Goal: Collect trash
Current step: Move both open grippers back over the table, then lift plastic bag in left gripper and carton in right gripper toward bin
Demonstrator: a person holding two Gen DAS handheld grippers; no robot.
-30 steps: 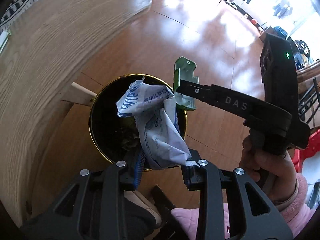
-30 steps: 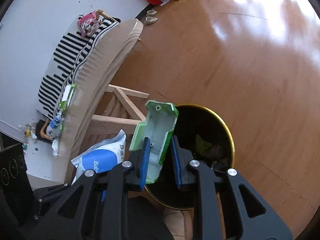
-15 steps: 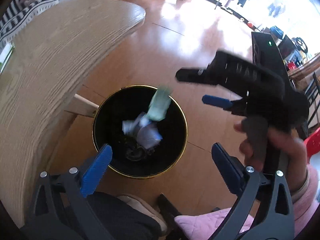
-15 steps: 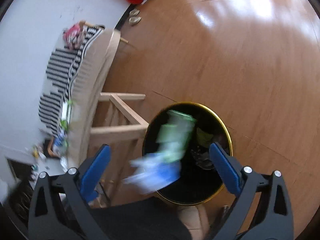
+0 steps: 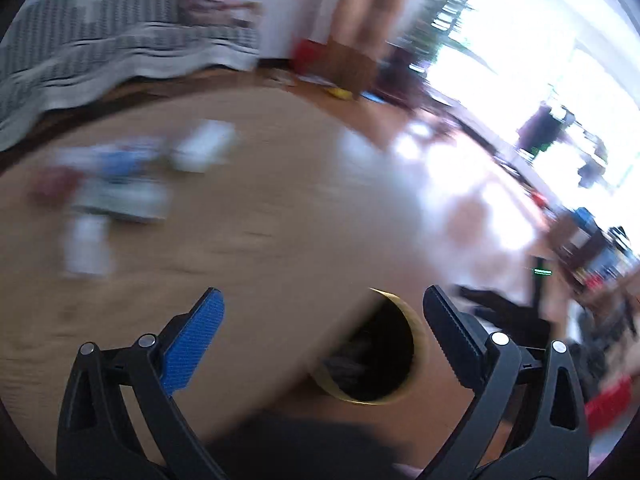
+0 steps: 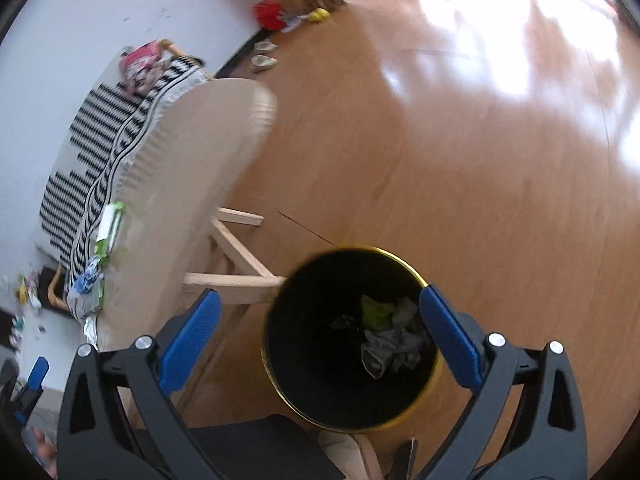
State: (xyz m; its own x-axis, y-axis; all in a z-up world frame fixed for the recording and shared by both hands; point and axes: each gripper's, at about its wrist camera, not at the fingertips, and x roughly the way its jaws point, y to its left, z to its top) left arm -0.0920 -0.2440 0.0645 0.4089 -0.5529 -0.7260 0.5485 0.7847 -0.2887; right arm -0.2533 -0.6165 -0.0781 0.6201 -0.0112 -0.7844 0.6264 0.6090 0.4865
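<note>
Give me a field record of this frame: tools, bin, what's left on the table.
left tool: open, empty, view blurred
right tool: open, empty, above the bin
bin: black, gold rim, on the floor beside the table
bin contents: crumpled wrappers, green scrap
table: light wood
table trash: several blurred packets

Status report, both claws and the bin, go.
Left claw open, empty. Right claw open, empty, over the bin. Crumpled trash inside it. More litter on the table. Nothing blocking.

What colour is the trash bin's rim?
Gold, around a black bin; clearest in the right wrist view.
</note>
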